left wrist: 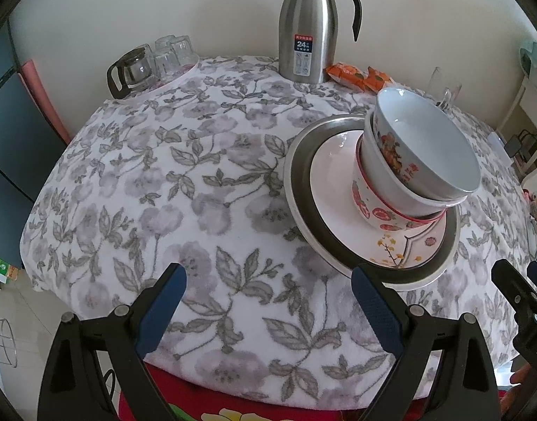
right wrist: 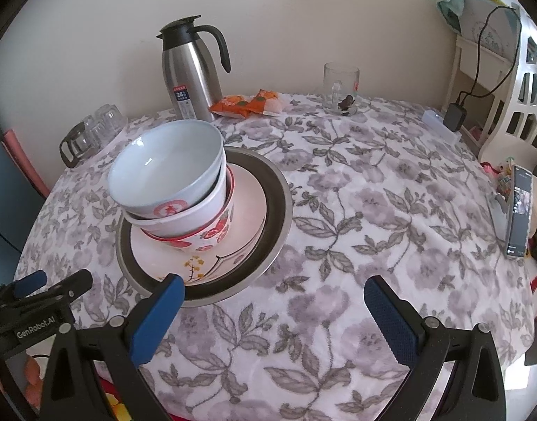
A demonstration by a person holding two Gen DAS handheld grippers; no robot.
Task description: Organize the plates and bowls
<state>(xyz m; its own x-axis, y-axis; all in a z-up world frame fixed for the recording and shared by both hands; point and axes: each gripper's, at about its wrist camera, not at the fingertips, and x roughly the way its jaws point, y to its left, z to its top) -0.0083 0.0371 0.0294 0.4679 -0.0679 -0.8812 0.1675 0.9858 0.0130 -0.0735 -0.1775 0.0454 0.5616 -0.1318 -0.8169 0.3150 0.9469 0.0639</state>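
Note:
Three nested bowls (left wrist: 419, 161) lean in a stack on a white patterned plate (left wrist: 335, 182), which lies in a dark-rimmed metal plate (left wrist: 296, 168) on the floral tablecloth. The stack also shows in the right wrist view (right wrist: 170, 182), with the patterned plate (right wrist: 247, 203) and metal plate (right wrist: 277, 207) under it. My left gripper (left wrist: 268, 301) is open and empty, low at the table's near edge, left of the stack. My right gripper (right wrist: 273, 308) is open and empty, just right of the stack; its left finger overlaps the metal plate's near rim.
A steel thermos jug (left wrist: 308, 24) stands at the back by the wall. Upturned glasses and a glass pot (left wrist: 152, 65) sit back left. Orange snack packets (right wrist: 247, 103) and a glass mug (right wrist: 340, 87) are at the back. A phone (right wrist: 519, 210) stands at the right edge.

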